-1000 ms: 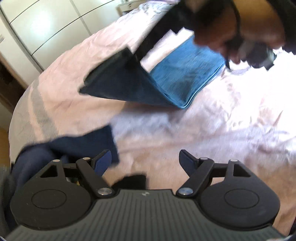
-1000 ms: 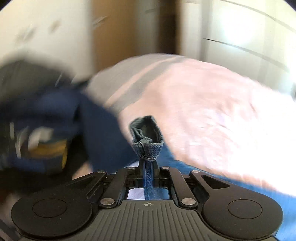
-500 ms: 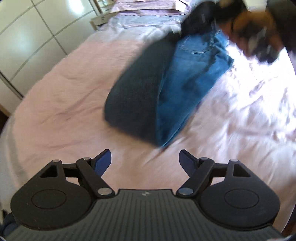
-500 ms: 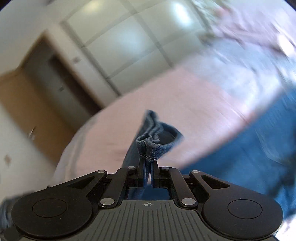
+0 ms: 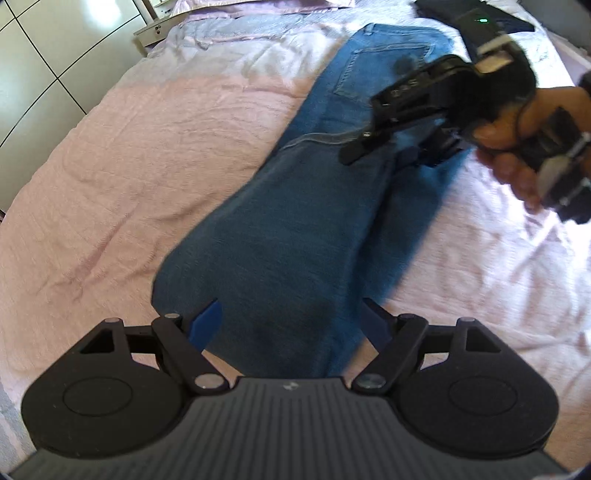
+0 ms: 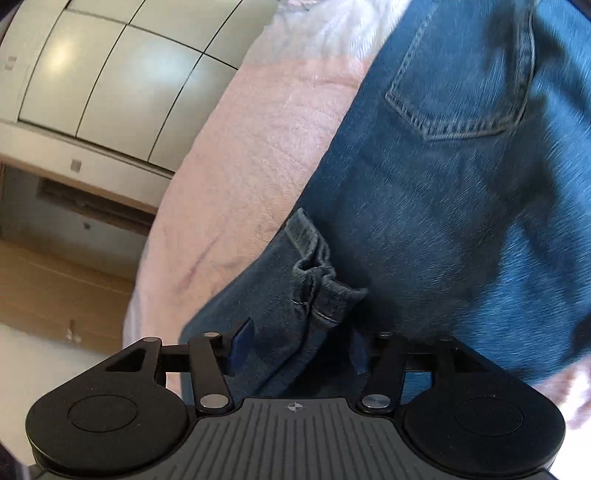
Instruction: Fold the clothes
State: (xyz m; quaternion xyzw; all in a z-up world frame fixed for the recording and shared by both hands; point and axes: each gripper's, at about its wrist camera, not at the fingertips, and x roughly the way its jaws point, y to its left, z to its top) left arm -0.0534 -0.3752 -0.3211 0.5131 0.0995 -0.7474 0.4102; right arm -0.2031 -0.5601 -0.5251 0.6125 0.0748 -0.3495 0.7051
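Blue jeans lie lengthwise on the pink bedsheet, legs folded back over the seat with its back pocket. My left gripper hovers open over the near folded end, nothing between its pads. My right gripper is opening its jaws. The crumpled leg hem lies loose between the pads, which no longer press on it. In the left wrist view a hand holds the right gripper low over the jeans' upper part.
White wardrobe doors stand beside the bed, with a small nightstand at the head end. Dark clothing lies at the far right of the bed. Brown floor shows past the bed's edge.
The right gripper carried the pinched hem across and down onto the jeans, rolled, and its jaws came apart. The left gripper moved over the folded end, still open.
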